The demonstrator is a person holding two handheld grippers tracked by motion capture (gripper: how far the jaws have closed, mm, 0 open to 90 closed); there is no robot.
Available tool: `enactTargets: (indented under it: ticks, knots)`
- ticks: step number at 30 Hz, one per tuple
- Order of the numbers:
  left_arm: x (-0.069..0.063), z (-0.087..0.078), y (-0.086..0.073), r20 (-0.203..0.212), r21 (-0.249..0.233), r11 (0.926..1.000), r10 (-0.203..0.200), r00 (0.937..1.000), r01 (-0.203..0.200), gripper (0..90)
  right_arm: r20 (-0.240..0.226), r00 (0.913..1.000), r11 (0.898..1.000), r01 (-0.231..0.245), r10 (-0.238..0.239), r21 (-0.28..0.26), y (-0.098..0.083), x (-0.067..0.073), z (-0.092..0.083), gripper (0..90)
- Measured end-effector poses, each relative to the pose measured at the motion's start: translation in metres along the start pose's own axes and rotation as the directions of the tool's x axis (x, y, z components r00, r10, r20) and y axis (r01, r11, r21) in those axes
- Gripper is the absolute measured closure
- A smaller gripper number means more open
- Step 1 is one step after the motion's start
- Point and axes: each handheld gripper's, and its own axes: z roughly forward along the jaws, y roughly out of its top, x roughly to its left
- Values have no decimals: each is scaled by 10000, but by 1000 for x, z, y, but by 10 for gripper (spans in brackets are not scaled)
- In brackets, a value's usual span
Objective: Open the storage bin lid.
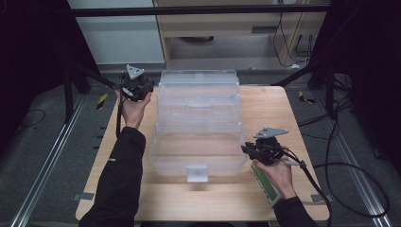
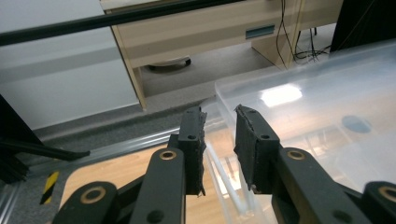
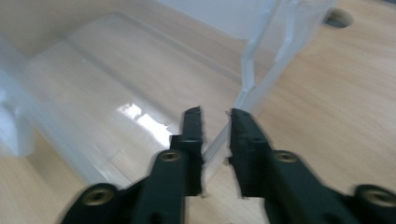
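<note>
**Both hand-held grippers at the clear box's edges**

Your left hand-held gripper (image 1: 142,88) sits at the far left corner of the clear plastic box (image 1: 198,123). Its jaws stand apart around the rim of the top tier; whether the pads touch it, you cannot tell. The box stands tiered open in the middle of the wooden surface (image 1: 269,109). Your right hand-held gripper (image 1: 250,150) is at the near right corner, jaws straddling the side wall with a narrow gap, not visibly clamped.
</note>
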Motion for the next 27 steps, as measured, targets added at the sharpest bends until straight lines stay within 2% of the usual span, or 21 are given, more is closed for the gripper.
enactTargets:
  ticks: [5, 7, 9, 14, 15, 16, 19, 23, 24, 26, 27]
  knots:
    - [5, -22, -10, 315, -23, 9997, -246, 9992, 247, 694, -62, 10000, 10000, -9, 9, -12, 0, 0, -1, 804]
    - [6, -33, -15, 348, 37, 9998, -189, 9992, 188, 675, -56, 10000, 10000, -31, 31, -16, 0, 0, -1, 804]
    - [6, -52, -21, 554, 17, 10000, -39, 9985, 38, 666, -57, 10000, 10000, -33, 32, -10, 0, 0, 0, 803]
    - [4, -81, -33, 846, 102, 9999, 113, 9964, -122, 642, -78, 9999, 10000, -97, 97, 23, 0, -1, -1, 802]
    - [4, -81, -33, 846, 102, 9999, 113, 9964, -122, 640, -74, 9999, 10000, -95, 96, 23, 0, -1, -1, 802]
    - [2, -90, -39, 994, 130, 9996, 220, 9948, -234, 637, -74, 9999, 9999, -130, 130, 13, 0, -1, -1, 801]
    - [-1, -102, -48, 1222, 260, 9988, 378, 9918, -412, 624, -89, 9998, 9998, -178, 178, 4, 0, -1, 0, 799]
    - [-4, -112, -59, 1221, 342, 9980, 483, 9913, -528, 616, -59, 9998, 9998, -201, 202, 18, 0, -1, 0, 799]
    - [-4, -114, -62, 1360, 230, 9981, 537, 9892, -573, 616, -46, 9998, 9998, -191, 191, 22, 0, 0, 0, 799]
    - [-5, -118, -69, 1505, 274, 9984, 456, 9876, -502, 615, -56, 9998, 9998, -169, 170, 68, 1, 0, 0, 782]
    - [-7, -121, -73, 1489, 509, 9978, 347, 9882, -427, 615, -80, 9999, 9998, -152, 153, 125, 1, 0, 0, 777]
